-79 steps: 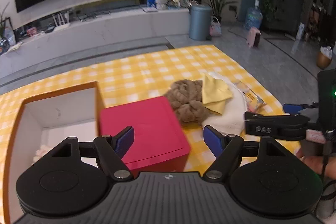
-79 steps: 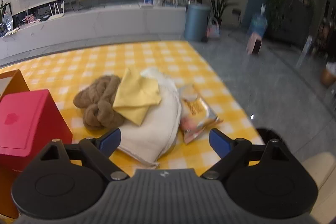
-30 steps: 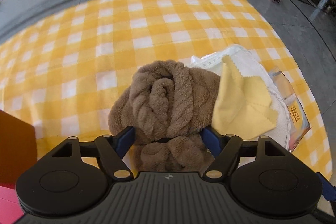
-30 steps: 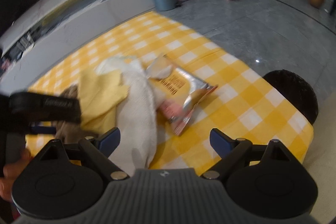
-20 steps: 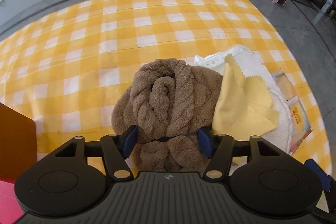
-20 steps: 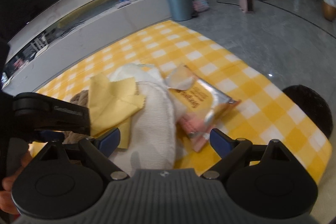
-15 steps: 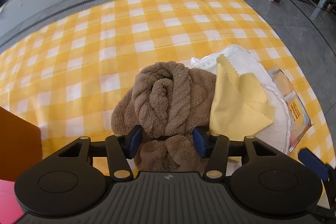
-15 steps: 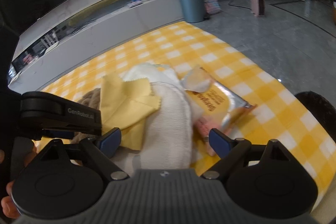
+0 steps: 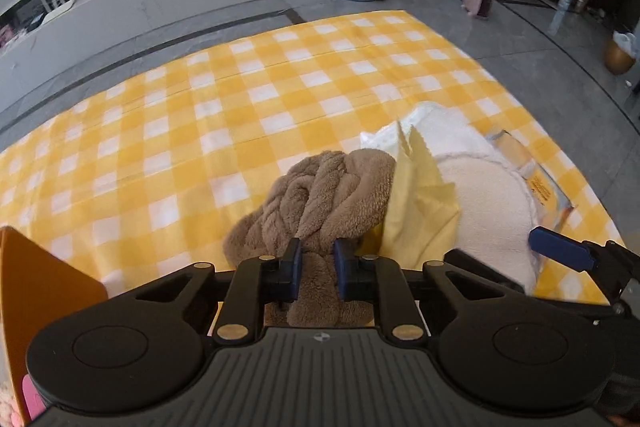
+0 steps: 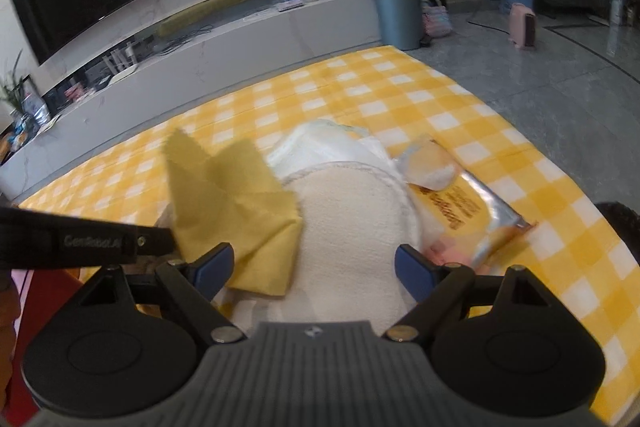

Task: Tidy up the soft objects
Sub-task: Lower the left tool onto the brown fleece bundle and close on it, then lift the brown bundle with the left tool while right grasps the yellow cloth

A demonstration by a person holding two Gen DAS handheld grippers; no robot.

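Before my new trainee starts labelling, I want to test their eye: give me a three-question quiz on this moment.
1. True or false: the left hand-held gripper is shut on the brown plush towel.
2. What lies directly on the white towel? A) yellow cloth B) red box C) bottle
3. Fill in: the snack packet lies to the white towel's ____.

Key: 1 true; 2 A; 3 right.

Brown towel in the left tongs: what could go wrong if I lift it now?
The yellow cloth leans on the brown towel, so it may be dragged off the white towel. The left tongs pinch only a narrow waist, so the bundle could slip or unroll. The right tongs hang open close by and could collide.
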